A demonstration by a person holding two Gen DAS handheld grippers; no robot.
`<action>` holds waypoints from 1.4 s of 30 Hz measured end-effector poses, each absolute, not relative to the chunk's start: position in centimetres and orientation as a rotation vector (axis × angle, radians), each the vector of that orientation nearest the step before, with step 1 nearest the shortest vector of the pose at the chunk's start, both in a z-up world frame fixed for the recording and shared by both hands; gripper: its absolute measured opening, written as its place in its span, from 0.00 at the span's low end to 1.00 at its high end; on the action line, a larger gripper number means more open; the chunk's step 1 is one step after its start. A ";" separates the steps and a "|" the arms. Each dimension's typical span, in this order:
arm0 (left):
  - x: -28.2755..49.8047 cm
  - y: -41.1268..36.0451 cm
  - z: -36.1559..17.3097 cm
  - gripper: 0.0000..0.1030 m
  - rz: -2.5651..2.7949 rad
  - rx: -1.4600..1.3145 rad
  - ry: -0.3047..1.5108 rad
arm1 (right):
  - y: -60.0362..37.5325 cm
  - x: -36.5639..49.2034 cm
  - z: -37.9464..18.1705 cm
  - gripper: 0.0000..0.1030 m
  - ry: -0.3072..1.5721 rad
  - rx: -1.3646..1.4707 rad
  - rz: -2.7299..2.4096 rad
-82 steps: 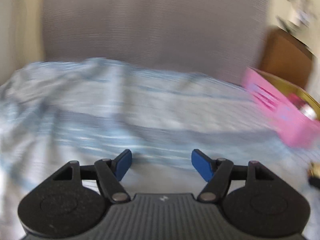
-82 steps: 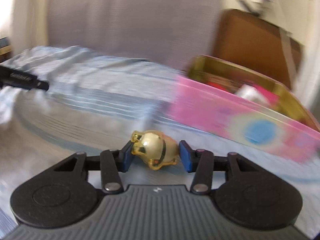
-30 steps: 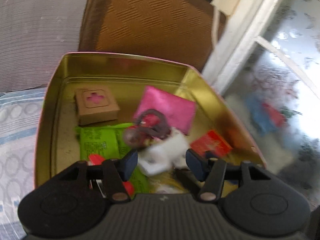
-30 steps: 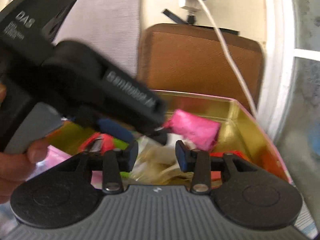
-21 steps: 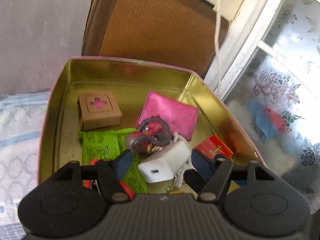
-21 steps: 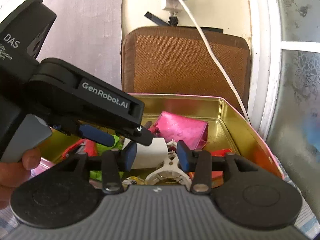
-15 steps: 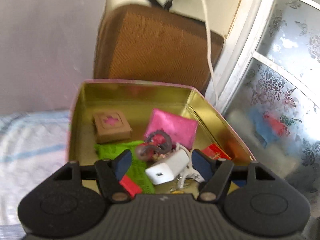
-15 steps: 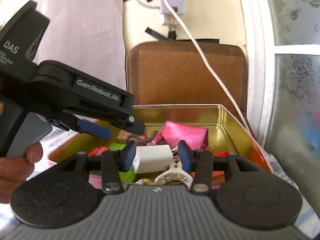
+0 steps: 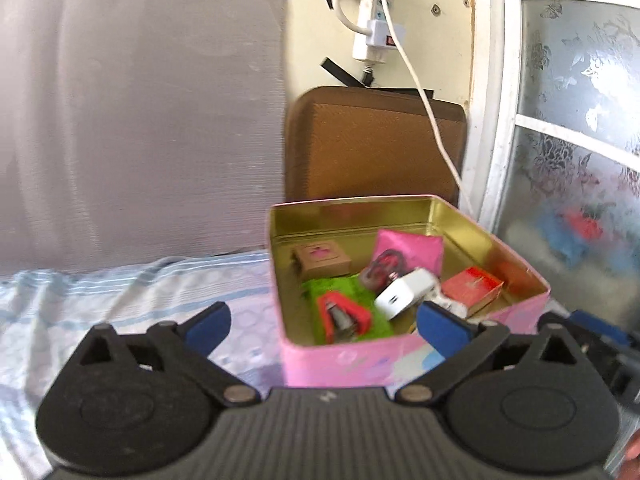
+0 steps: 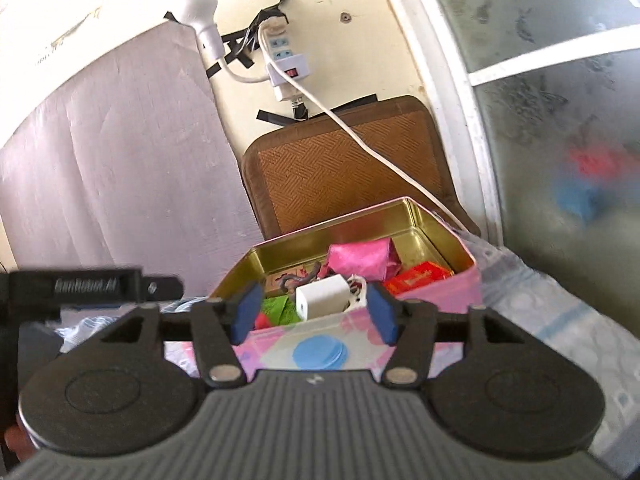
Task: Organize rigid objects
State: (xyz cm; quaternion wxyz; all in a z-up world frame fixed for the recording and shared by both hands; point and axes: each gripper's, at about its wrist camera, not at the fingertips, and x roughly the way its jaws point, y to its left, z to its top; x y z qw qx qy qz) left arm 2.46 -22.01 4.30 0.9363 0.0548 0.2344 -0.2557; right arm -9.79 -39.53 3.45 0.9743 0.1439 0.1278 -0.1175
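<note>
A pink tin (image 9: 360,360) with a gold inside stands on the bed. In it lie a white charger (image 9: 404,294), a red stapler (image 9: 342,314), a green packet (image 9: 348,290), a small brown box (image 9: 322,260), a pink pouch (image 9: 408,250) and a red box (image 9: 472,286). My left gripper (image 9: 324,330) hovers short of the tin's near wall, jaws opening wide, nothing between them. My right gripper (image 10: 314,314) is also back from the tin (image 10: 452,288), jaws opening and empty. Beyond it the charger (image 10: 324,296) rests inside.
A brown cushion (image 9: 376,144) leans on the wall behind the tin. A white cable (image 9: 432,120) hangs from a power strip (image 9: 372,36) down past it. A frosted window (image 9: 580,140) is at the right, a grey panel (image 9: 140,120) at the left, a blue-white sheet (image 9: 120,292) below.
Both grippers have drawn back and up from over the tin, and their jaws have widened. The white charger now lies in the tin. The golden figure has left the right jaws.
</note>
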 end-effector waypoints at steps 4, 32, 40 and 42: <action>0.1 -20.0 4.0 1.00 -0.499 0.113 0.477 | -38.0 -11.3 3.9 0.77 0.264 0.317 -0.240; -5.6 -13.7 1.2 1.00 -0.315 0.120 0.429 | -29.5 -16.1 4.2 1.00 0.250 0.232 -0.234; -5.6 -14.8 0.9 1.00 -0.327 0.156 0.430 | -30.5 -15.9 3.9 1.00 0.252 0.256 -0.249; -5.5 -15.0 0.7 1.00 -0.337 0.152 0.442 | -30.6 -15.8 3.7 1.00 0.256 0.259 -0.251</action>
